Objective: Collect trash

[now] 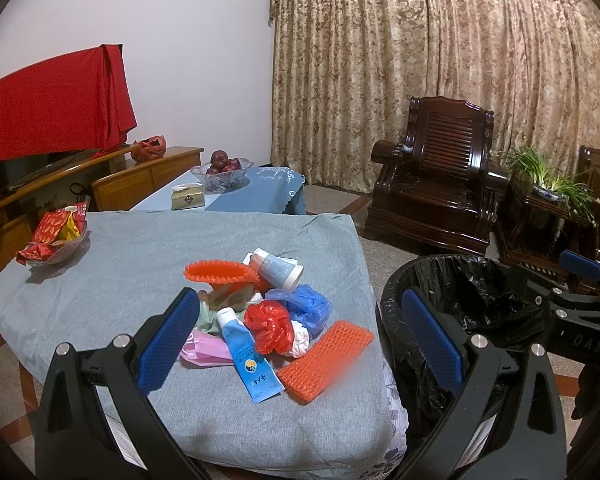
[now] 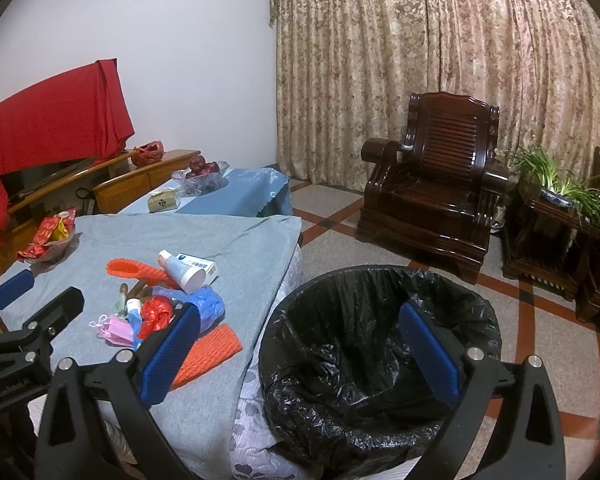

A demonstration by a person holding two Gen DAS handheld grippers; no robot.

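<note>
A pile of trash lies on the grey-covered table (image 1: 140, 264): a blue tube (image 1: 246, 356), a red plastic bag (image 1: 270, 326), a blue plastic bag (image 1: 308, 304), two orange foam nets (image 1: 326, 358), a pink mask (image 1: 204, 348) and a grey-white tube (image 1: 276, 270). My left gripper (image 1: 300, 344) is open just before the pile, holding nothing. A bin lined with a black bag (image 2: 380, 270) stands on the floor right of the table. My right gripper (image 2: 300, 356) hangs open and empty above the bin's near rim. The pile (image 2: 160, 312) shows left of it.
A glass bowl of red snack packets (image 1: 56, 236) sits at the table's far left. Behind it are a fruit bowl (image 1: 220, 172) and a tissue box (image 1: 188, 198) on a blue-covered table. A dark wooden armchair (image 2: 432, 184) and a potted plant (image 2: 560, 188) stand at the right.
</note>
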